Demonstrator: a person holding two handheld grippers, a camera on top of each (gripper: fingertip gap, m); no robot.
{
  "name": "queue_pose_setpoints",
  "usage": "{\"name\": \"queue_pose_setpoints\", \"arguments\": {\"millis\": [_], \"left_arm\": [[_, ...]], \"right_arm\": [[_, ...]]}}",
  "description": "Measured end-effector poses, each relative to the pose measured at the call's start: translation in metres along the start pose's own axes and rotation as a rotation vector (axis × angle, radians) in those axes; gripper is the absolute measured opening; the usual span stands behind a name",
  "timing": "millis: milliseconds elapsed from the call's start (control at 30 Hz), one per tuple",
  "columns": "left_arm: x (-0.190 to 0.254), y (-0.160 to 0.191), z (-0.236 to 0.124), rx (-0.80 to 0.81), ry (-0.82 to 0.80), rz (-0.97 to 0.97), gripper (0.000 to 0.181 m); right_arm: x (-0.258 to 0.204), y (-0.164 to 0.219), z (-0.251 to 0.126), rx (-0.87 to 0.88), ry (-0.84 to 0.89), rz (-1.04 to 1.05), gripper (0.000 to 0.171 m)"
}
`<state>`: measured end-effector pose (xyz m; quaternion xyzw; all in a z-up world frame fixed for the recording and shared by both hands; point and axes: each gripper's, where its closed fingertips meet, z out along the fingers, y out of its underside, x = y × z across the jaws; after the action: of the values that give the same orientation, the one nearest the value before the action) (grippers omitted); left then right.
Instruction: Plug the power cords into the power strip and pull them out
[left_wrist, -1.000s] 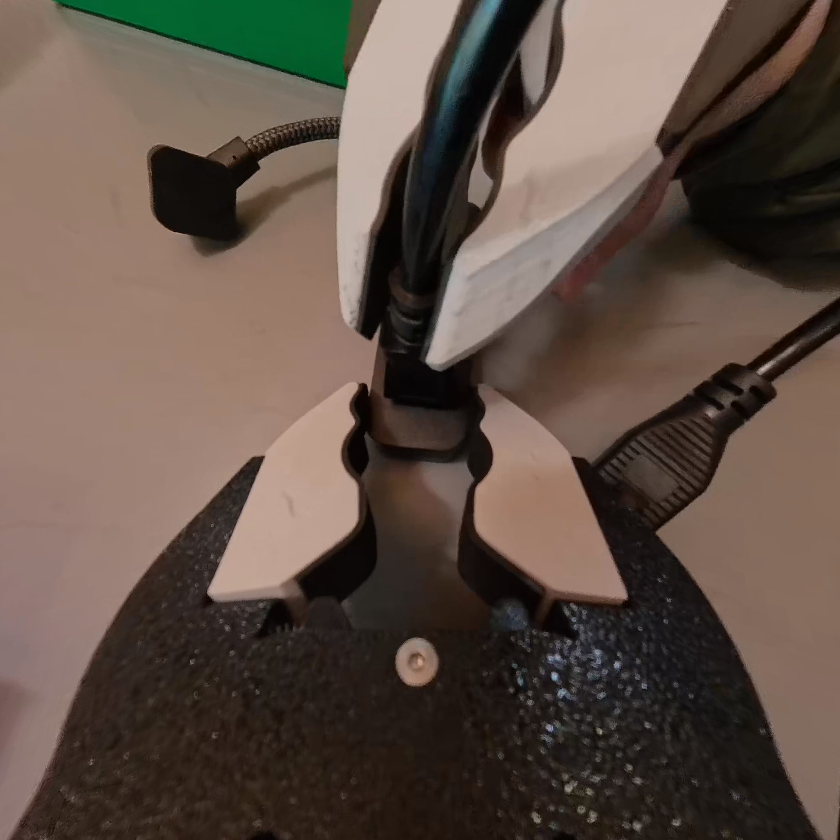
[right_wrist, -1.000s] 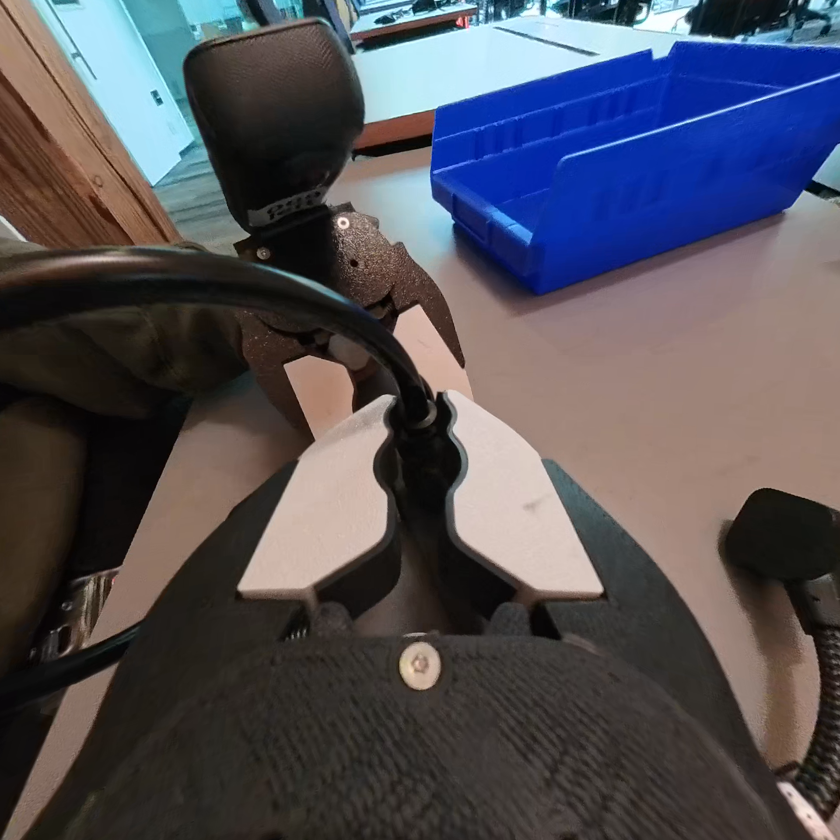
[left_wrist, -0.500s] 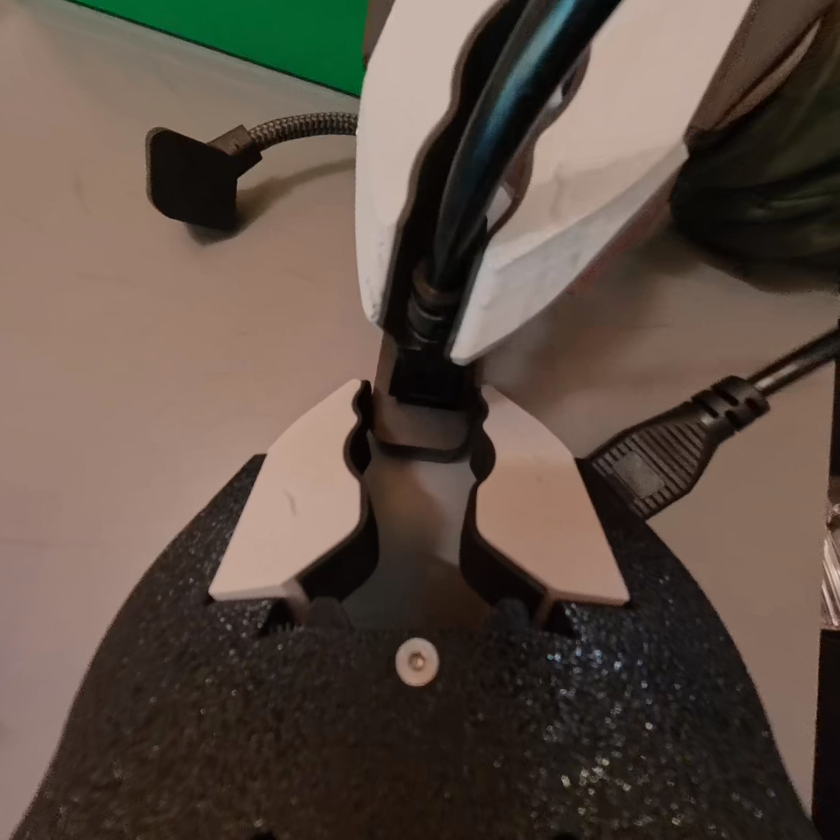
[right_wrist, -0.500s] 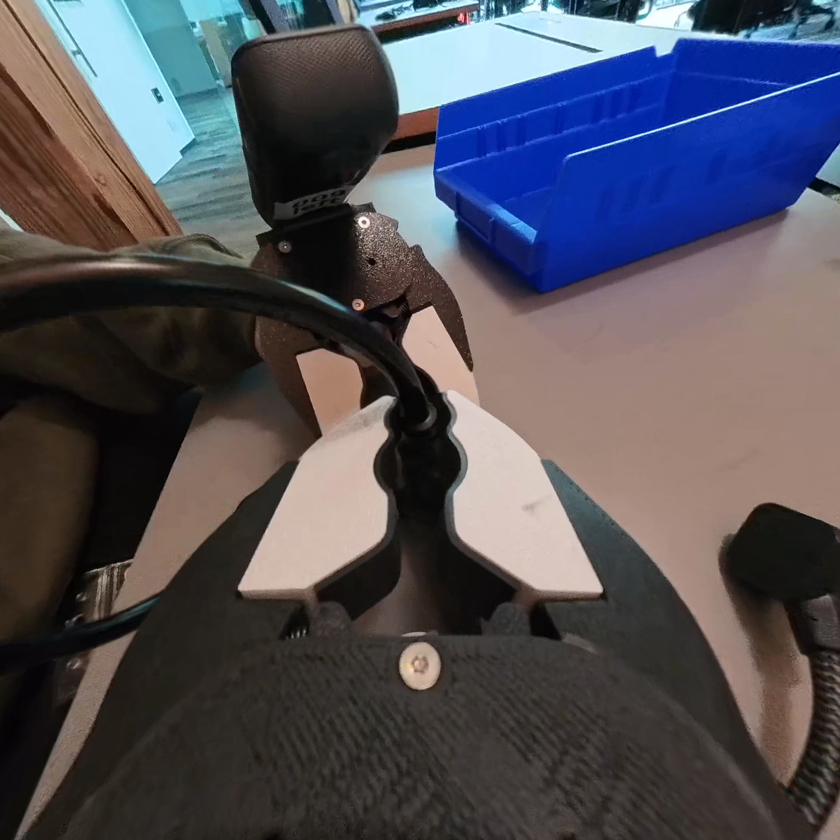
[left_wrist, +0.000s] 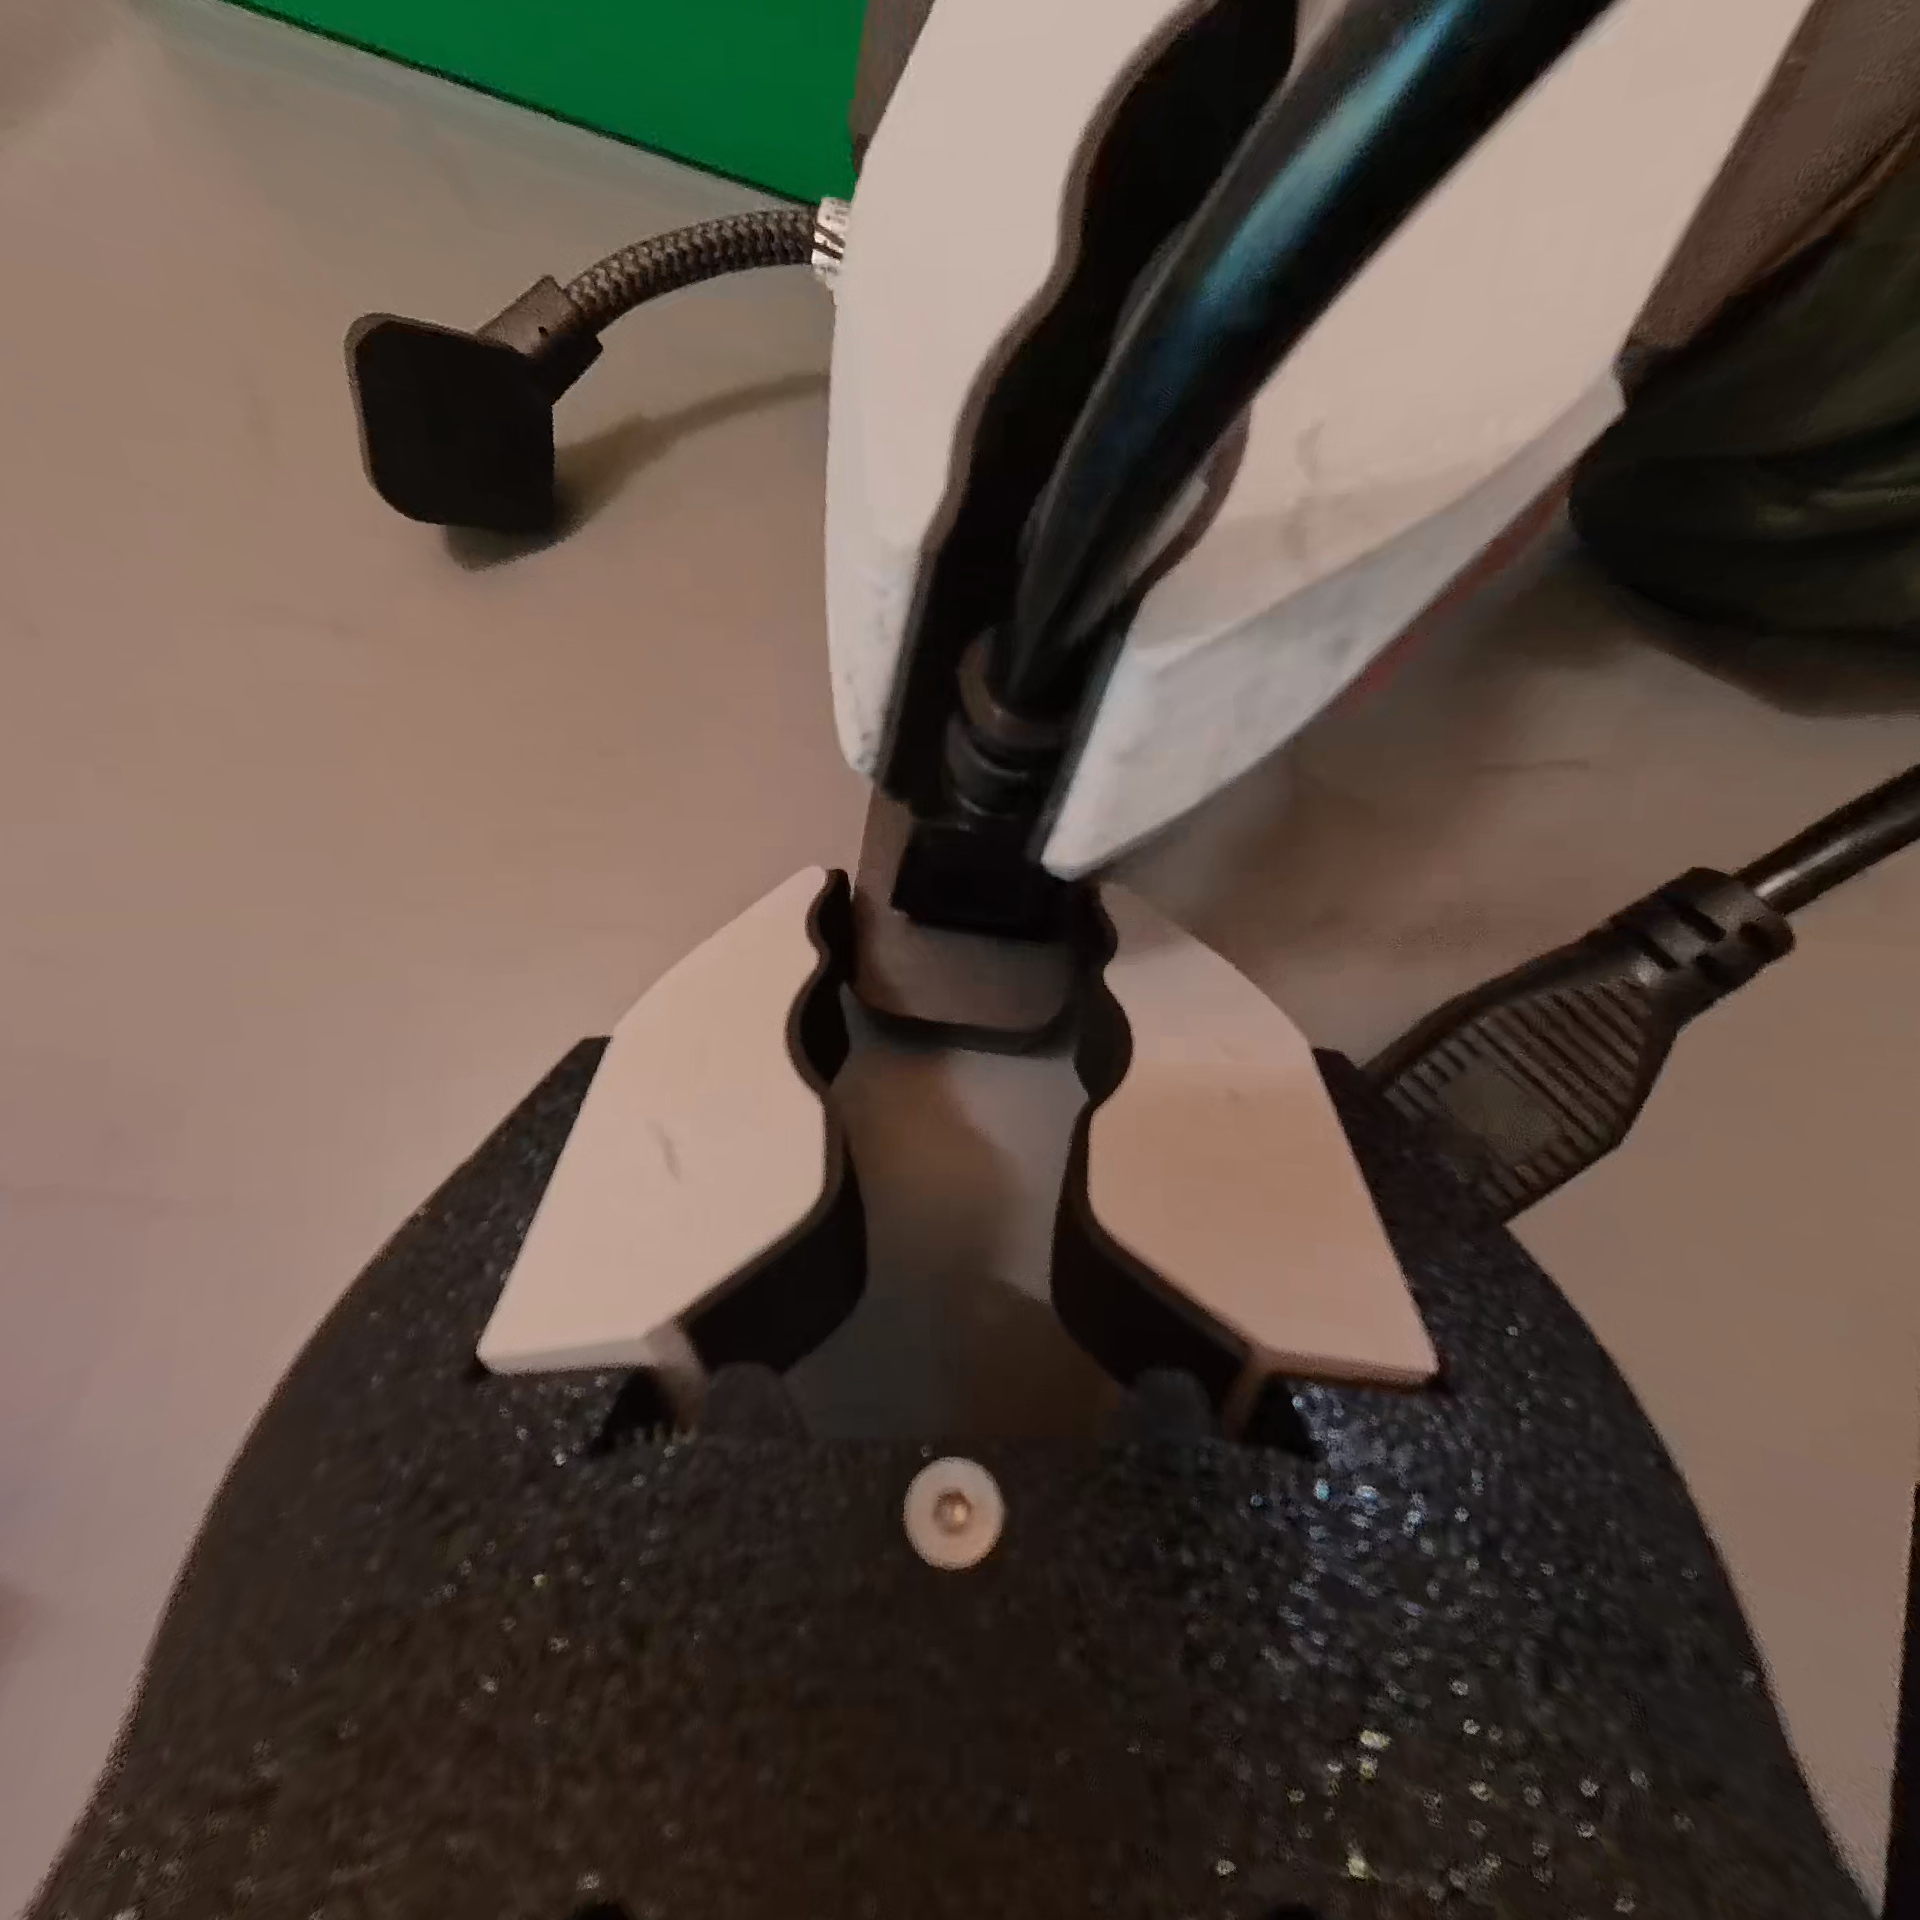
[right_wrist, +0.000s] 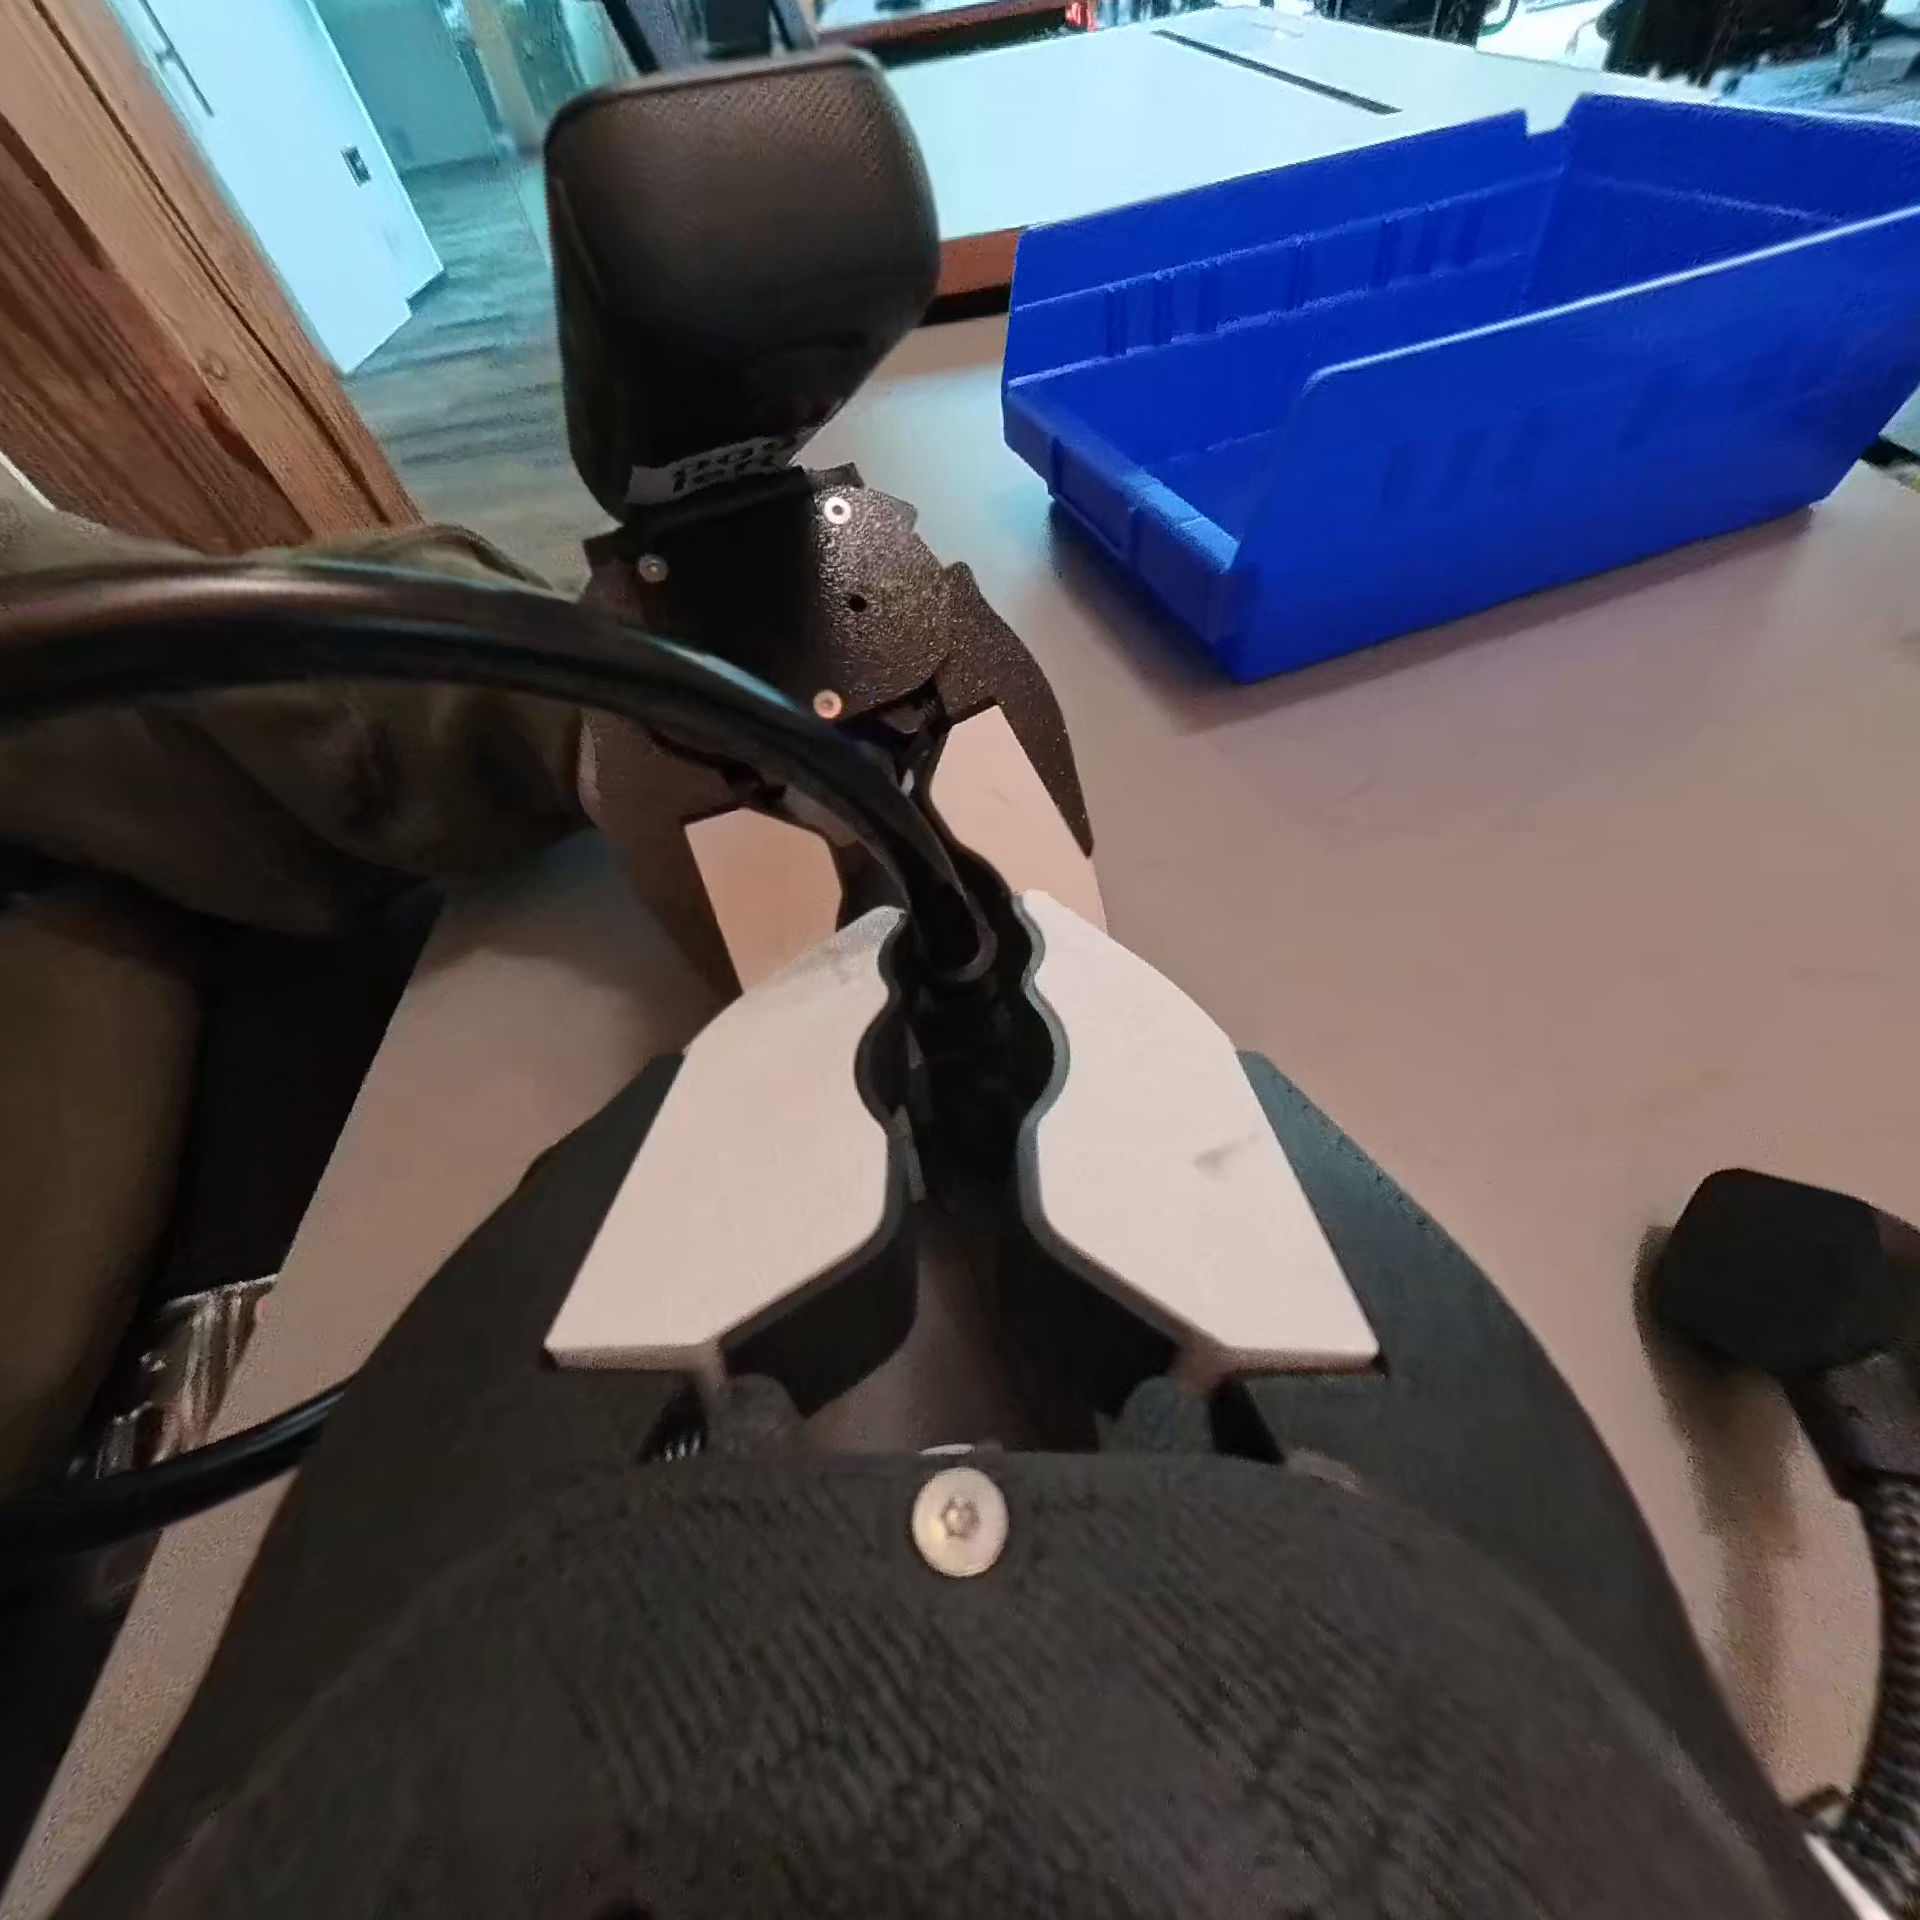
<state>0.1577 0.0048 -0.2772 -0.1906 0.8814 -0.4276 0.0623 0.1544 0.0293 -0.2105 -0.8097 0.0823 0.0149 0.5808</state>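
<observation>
Over the last second the right gripper (left_wrist: 997, 831), clenched on the strain relief of a black power cord (left_wrist: 1174, 343), has tilted and crept up and away from the left gripper (left_wrist: 961, 966), so slightly more of the black plug (left_wrist: 961, 888) shows beyond the left fingertips. The left gripper has stayed clamped on a dark grey block (left_wrist: 956, 982), apparently the end of the power strip, with the plug seated at its far face, directly ahead of the left fingertips. This reads as the pull-out step under way, the plug not yet free. A second black plug (left_wrist: 1538, 1081) lies just right of the left gripper, and a flat plug on a braided cable (left_wrist: 447, 431) lies well off to its left; a blue bin (right_wrist: 1455, 343) sits beyond the right gripper, to its right.
</observation>
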Motion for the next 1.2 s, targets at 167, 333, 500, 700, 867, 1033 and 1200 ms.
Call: {"name": "queue_pose_setpoints", "arguments": {"millis": [167, 333, 500, 700, 867, 1033, 1200], "left_arm": [[0.001, -0.003, -0.002, 0.024, 0.017, -0.009, 0.043], [0.000, -0.002, -0.002, 0.016, 0.009, -0.011, 0.042], [-0.004, -0.002, -0.003, 0.022, 0.006, -0.047, 0.042], [0.001, 0.000, -0.001, 0.004, -0.009, 0.039, 0.042], [-0.001, 0.000, -0.001, 0.003, 0.004, -0.010, 0.042], [-0.001, 0.001, -0.002, 0.000, -0.009, 0.030, 0.041], [0.001, 0.000, -0.002, 0.002, 0.015, 0.014, 0.042]], "right_arm": [[0.008, -0.003, -0.005, 0.024, 0.005, 0.019, 0.014], [0.000, -0.005, 0.003, 0.027, -0.003, -0.019, 0.014], [0.008, -0.006, 0.001, 0.064, -0.011, 0.057, 0.014], [-0.005, 0.001, -0.004, -0.006, -0.030, -0.061, 0.015], [0.009, -0.003, -0.002, 0.061, -0.035, 0.059, 0.014], [-0.003, -0.002, -0.003, 0.090, -0.062, 0.021, 0.014], [0.007, -0.002, -0.003, 0.036, -0.014, 0.061, 0.014]]}}
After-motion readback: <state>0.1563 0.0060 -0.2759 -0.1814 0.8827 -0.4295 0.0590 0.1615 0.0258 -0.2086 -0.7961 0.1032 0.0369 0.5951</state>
